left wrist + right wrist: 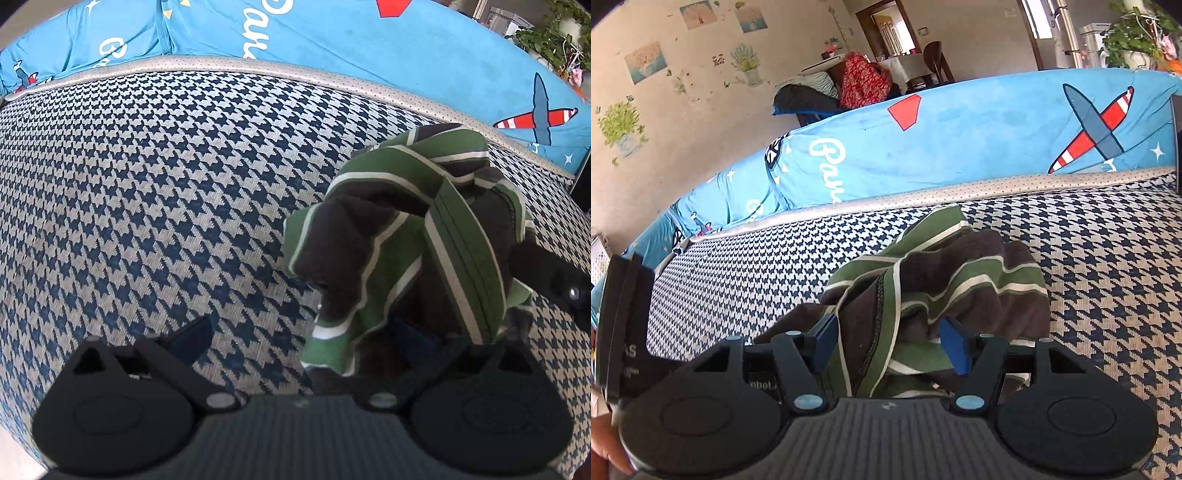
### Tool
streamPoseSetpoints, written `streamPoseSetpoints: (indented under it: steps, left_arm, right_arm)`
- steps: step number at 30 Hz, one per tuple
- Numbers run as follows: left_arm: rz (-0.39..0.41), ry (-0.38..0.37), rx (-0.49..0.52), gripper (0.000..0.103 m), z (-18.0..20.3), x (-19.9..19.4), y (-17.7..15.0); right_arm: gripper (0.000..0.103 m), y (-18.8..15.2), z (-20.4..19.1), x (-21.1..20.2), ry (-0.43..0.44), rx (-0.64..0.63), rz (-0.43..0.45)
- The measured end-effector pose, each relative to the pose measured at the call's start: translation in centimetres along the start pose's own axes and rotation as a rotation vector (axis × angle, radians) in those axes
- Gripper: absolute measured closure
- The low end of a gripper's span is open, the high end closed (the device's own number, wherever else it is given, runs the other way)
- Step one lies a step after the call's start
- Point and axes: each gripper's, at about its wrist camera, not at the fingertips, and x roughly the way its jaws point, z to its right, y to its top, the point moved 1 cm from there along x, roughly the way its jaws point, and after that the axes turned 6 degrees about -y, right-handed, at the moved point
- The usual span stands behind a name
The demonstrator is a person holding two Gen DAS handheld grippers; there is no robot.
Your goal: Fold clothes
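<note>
A green, dark brown and white striped garment (pixel 406 236) (pixel 945 273) lies crumpled in a heap on the houndstooth sofa seat (pixel 147 192) (pixel 1108 266). My left gripper (pixel 303 336) is open at the heap's near left edge. Its left finger is over bare seat and its right finger is mostly hidden under the cloth. My right gripper (pixel 890 343) is open too, with a bunch of the garment lying between its blue pads (pixel 955 345). A black part of the right gripper (pixel 554 284) shows past the heap in the left wrist view. The left gripper's body (pixel 624 325) stands at the far left of the right wrist view.
A blue cover with aeroplane prints (pixel 369 44) (pixel 997 133) drapes the sofa back behind a grey piped edge (pixel 923 199). Bare seat stretches left of the heap. Beyond the sofa are a wall with stickers (pixel 646 62), piled clothes on a chair (pixel 864 85) and plants (pixel 1137 33).
</note>
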Motion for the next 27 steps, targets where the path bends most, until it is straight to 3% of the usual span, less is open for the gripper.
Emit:
streamPoseSetpoints:
  steps: [10,12,14,19,27]
  left_arm:
    - [-0.008,-0.012,0.029,0.0,-0.3,1.7,0.9]
    - [0.008,-0.019,0.019,0.0,-0.8,1.7,1.4]
    - [0.029,-0.026,0.004,0.0,-1.4,1.6,2.0]
    - [0.081,-0.045,-0.033,0.0,-3.0,1.4,3.6]
    - [0.145,-0.084,-0.09,0.0,-4.9,1.2,5.5]
  right_arm:
    - [0.039,-0.2,-2.1,3.2,-0.06,-0.02,-0.006]
    - [0.048,-0.6,-2.4,3.9,-0.075,-0.038,-0.022]
    - [0.066,-0.8,-2.6,4.3,-0.099,-0.061,-0.031]
    - [0.084,-0.6,-2.2,3.3,-0.106,-0.061,-0.003]
    - [0.087,-0.7,-1.1,-0.4,-0.1,-0.067,0.051]
